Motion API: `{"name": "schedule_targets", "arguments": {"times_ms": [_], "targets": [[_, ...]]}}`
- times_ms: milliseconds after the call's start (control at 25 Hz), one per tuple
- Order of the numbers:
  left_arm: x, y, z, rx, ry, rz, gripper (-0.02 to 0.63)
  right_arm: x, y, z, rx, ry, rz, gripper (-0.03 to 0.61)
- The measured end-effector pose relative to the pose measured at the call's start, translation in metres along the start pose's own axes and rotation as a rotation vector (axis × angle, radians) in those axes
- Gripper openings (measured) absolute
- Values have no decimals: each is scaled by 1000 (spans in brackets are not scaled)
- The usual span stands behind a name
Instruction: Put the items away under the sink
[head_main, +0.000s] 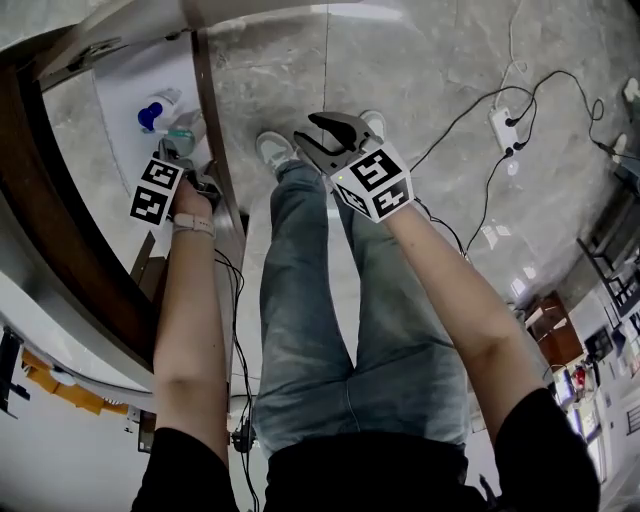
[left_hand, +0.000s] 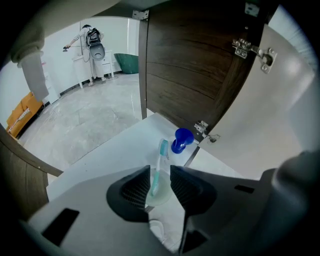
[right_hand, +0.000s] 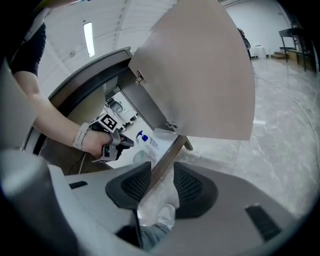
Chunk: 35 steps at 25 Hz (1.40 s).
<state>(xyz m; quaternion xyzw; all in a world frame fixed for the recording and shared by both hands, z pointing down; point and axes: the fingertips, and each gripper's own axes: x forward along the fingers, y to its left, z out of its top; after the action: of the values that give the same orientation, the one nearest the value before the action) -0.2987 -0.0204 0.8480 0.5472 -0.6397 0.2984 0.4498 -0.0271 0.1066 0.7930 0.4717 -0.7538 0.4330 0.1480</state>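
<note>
Peering past the left claw, we catch one clear cup on the cabinet floor just beyond its slightly parted tips, the cup's sides hidden behind the pads. One toothbrush stands in it, and one blue-capped bottle stands farther ahead. The right claw hangs slightly parted, gripping nothing.

I can read no words, brands or numbers anywhere. The marker cube on my left tongs and the cube on my right tongs carry only black-and-white square patterns, no letters. Any print on the blue-topped pump bottle is too small to read.
</note>
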Motion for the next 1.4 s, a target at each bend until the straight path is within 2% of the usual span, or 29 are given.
{"name": "schedule_targets", "arguments": {"times_ms": [360, 720, 1120, 1400], "targets": [[-51, -25, -9, 17, 7, -44, 121, -38, 32, 33, 2, -42, 18, 136], [-89, -69, -11, 141, 21, -131, 121, -71, 37, 78, -9, -80, -13, 86], [-158, -108, -7, 237, 13, -223, 120, -122, 53, 122, -32, -101, -47, 80], [-209, -137, 9, 248, -10, -279, 120, -165, 71, 149, -36, -122, -78, 78]]}}
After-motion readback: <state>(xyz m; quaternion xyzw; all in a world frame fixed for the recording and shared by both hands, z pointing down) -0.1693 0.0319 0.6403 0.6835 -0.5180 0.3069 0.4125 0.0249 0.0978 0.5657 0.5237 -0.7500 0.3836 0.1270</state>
